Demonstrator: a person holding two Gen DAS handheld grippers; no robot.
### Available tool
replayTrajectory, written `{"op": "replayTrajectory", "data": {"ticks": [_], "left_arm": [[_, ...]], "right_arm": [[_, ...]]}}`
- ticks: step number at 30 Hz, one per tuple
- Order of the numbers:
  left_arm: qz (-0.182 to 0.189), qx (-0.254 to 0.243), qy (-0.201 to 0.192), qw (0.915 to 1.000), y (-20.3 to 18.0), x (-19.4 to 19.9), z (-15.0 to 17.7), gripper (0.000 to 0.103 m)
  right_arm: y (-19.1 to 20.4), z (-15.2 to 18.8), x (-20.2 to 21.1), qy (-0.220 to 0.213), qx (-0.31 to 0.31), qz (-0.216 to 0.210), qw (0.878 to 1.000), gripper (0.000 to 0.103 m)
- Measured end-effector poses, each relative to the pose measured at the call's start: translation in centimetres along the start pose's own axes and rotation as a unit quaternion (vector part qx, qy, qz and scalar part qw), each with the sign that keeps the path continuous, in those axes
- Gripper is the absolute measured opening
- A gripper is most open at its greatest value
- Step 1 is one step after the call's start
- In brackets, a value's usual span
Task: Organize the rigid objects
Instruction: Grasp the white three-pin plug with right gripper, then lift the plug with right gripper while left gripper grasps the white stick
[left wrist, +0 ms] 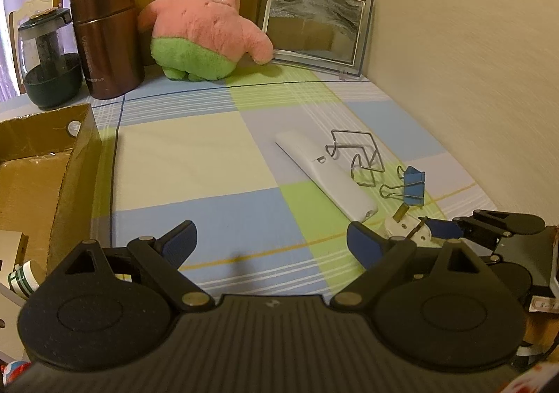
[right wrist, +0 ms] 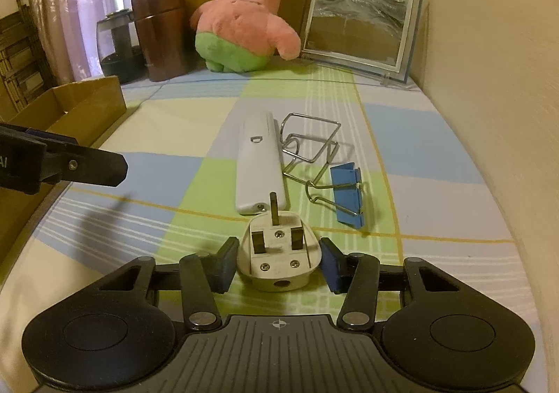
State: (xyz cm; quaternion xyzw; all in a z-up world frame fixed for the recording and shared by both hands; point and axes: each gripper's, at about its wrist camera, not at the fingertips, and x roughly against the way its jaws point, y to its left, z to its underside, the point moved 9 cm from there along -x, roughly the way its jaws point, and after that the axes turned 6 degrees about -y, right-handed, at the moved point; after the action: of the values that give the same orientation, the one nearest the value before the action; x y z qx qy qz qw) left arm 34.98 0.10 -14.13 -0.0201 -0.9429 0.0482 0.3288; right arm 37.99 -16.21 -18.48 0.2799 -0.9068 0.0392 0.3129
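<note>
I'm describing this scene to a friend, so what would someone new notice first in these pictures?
Probably the pink starfish plush toy standing at the back of the checked tablecloth, between a brown metal flask and a glass picture frame. Next, up close, the right gripper with a white three-pin plug between its fingers, pins up. The left gripper hangs open over bare cloth.

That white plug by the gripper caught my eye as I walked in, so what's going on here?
A person with a gripper in each hand is tidying small items on a checked cloth. The right gripper sits around the white plug, pads beside its sides with slight gaps showing, so it is not clamped yet. The left gripper hangs open and empty. The white remote, wire stand and blue binder clip lie untouched; a cardboard box waits at left.
</note>
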Motion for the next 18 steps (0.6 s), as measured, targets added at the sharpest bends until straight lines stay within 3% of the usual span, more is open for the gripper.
{"op": "replayTrajectory", "data": {"ticks": [11,18], "left_arm": [[0.01,0.005,0.008,0.9999,-0.5,-1.6,0.3,0.091],[0.027,0.006,0.009,0.9996,-2.3,-3.4,-0.1,0.088]], "right_arm": [[-2.9,-0.6,0.3,0.001,-0.041,0.045,0.998,0.046],[-4.4,-1.0,0.3,-0.005,-0.06,0.05,0.997,0.046]]}}
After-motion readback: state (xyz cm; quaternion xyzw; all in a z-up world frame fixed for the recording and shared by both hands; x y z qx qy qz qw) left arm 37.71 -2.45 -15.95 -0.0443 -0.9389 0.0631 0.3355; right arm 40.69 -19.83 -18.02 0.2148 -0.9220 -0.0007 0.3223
